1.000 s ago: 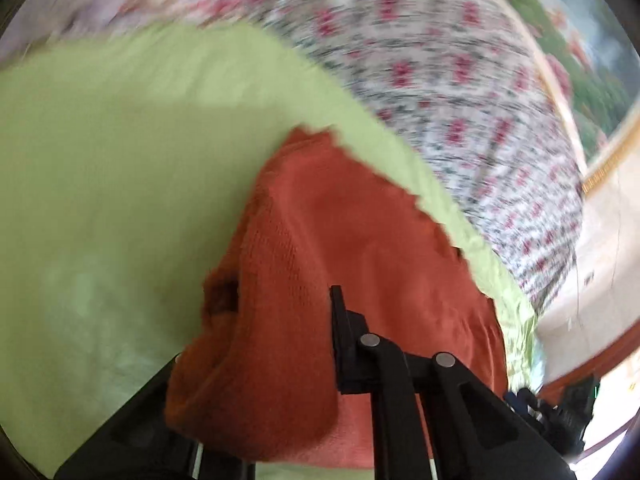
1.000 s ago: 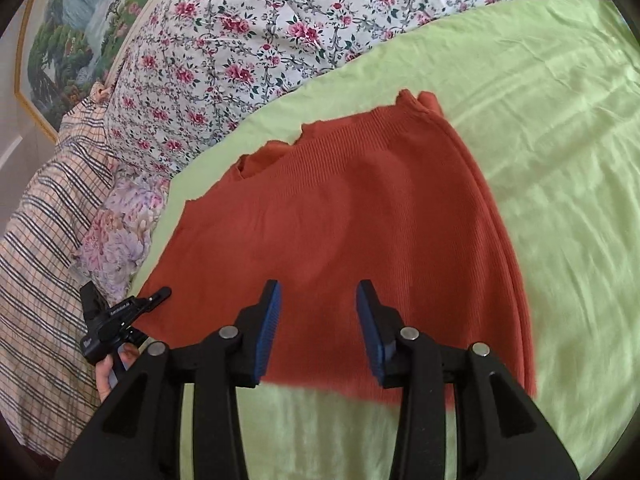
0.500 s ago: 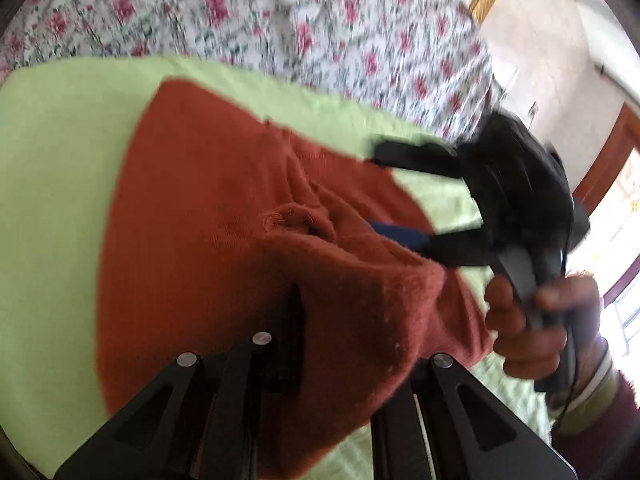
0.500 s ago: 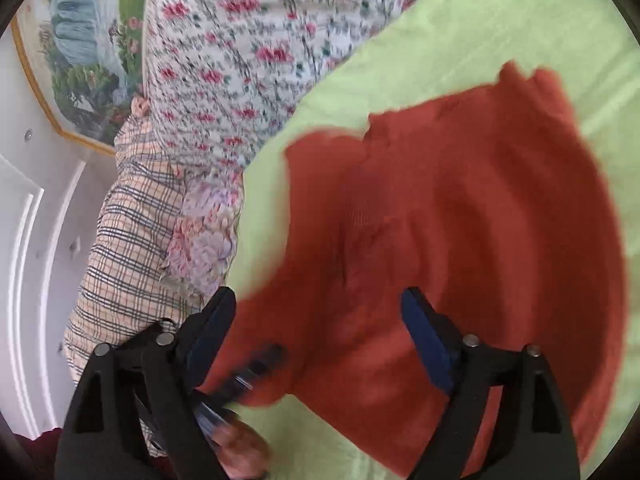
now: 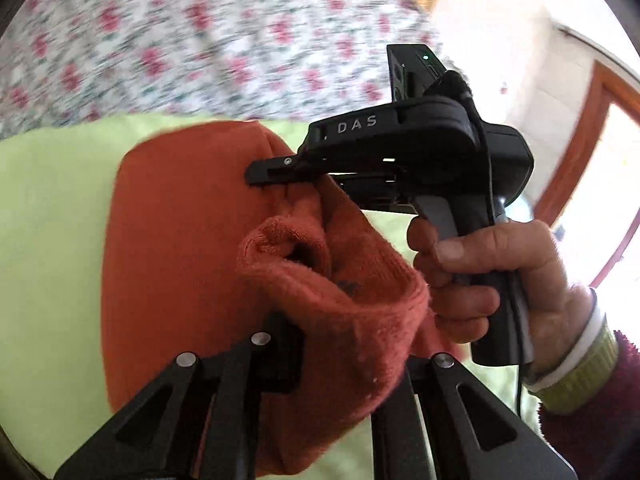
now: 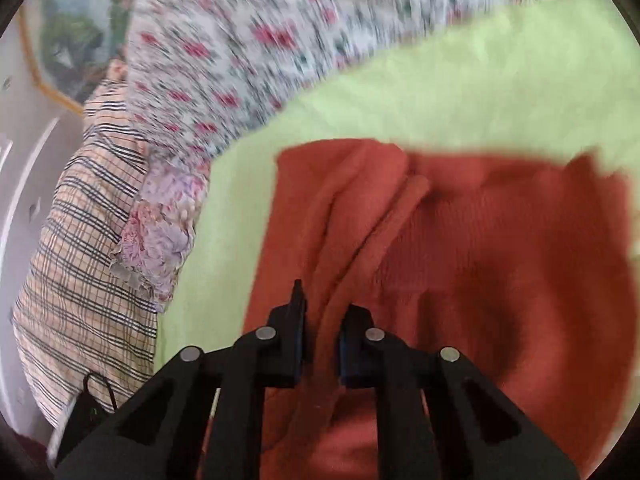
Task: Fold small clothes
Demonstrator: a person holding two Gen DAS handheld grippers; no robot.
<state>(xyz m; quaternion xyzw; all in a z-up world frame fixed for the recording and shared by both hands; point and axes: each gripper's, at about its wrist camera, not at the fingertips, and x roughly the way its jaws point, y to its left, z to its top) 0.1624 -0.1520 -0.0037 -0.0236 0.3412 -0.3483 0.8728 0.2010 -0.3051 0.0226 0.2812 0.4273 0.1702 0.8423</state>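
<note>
An orange-red knitted garment [image 5: 172, 248] lies on a lime-green sheet [image 5: 48, 208]. My left gripper [image 5: 344, 344] is shut on a bunched edge of the garment, which drapes over its fingers. In the left wrist view the right gripper [image 5: 256, 176] reaches in from the right, its fingers pinching a fold of the same garment. In the right wrist view my right gripper [image 6: 322, 340] is shut on a raised ridge of the garment [image 6: 500, 248], which spreads to the right over the green sheet [image 6: 460, 96].
A floral quilt [image 6: 248, 48] lies beyond the sheet. A plaid pillow [image 6: 80, 240] and a frilled floral cushion [image 6: 160, 232] sit at the left in the right wrist view. A wooden door frame [image 5: 580, 152] stands at the right.
The right gripper has closed from wide open onto a fold of the garment. The two grippers have come close together, each holding the cloth, and part of the garment is folded over.
</note>
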